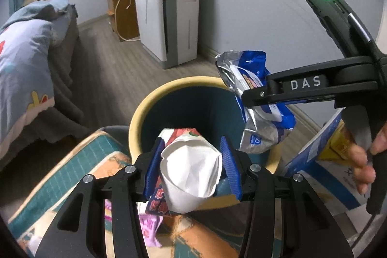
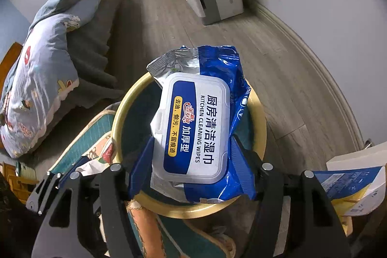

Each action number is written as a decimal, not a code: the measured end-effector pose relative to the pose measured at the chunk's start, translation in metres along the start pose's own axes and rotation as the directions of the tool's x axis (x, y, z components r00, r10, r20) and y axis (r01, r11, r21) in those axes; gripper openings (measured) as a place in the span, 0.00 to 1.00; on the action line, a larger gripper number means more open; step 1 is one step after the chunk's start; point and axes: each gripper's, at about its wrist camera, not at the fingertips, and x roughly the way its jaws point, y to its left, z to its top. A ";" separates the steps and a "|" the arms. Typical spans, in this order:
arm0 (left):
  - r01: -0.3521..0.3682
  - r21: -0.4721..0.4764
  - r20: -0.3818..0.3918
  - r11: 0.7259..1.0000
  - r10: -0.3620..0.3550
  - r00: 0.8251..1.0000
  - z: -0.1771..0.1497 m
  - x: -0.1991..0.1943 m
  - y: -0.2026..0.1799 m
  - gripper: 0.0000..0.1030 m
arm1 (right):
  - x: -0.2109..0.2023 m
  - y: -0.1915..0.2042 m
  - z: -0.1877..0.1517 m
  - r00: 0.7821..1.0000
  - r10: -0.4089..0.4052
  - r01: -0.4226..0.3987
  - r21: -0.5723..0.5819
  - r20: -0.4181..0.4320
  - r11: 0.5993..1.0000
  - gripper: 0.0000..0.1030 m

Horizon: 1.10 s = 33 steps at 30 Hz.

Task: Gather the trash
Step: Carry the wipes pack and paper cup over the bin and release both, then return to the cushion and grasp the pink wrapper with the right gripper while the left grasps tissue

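- The crumpled white paper cup, bundled with a red-printed snack wrapper, sits clamped between the blue pads of the left gripper, held just above the near rim of the round bin with a yellow rim and dark teal inside.
- I judge this bundle light and soft: the cup is already creased, so it gives under the pads and needs only a mild squeeze across its body; the glossy wrapper looks slippery and could slide free first.
- The blue and silver foil pack of kitchen wipes with a white plastic flip lid is pinched across its width by the right gripper, jaws closed on both side edges, and hangs over the bin's mouth.
- The pack looks limp and crinkled, probably near empty; the foil is slick, while the stiff lid is the firmest part, so holding beside the lid seems soundest.
- In the left view, a person's hand grips the right tool's handle.
- Around the bin: a patterned teal and orange mat, a blue and white cardboard box, grey wood flooring, and a bed with a pale blue quilt.
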 end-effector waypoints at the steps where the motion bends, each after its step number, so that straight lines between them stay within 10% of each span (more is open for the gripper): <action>1: 0.000 0.002 0.003 1.000 0.000 1.000 0.000 0.002 -0.001 0.48 | 0.000 -0.001 0.000 1.000 0.003 -0.003 0.005 0.004 1.000 0.61; 14: -0.023 -0.006 0.072 1.000 0.024 0.997 0.002 -0.007 -0.003 0.85 | -0.008 0.011 0.005 0.998 0.028 -0.028 -0.004 0.055 1.000 0.87; 33: -0.144 -0.066 0.073 0.987 0.149 0.986 -0.016 -0.074 0.037 0.91 | -0.032 0.049 -0.002 0.997 0.047 -0.043 -0.059 0.065 0.997 0.94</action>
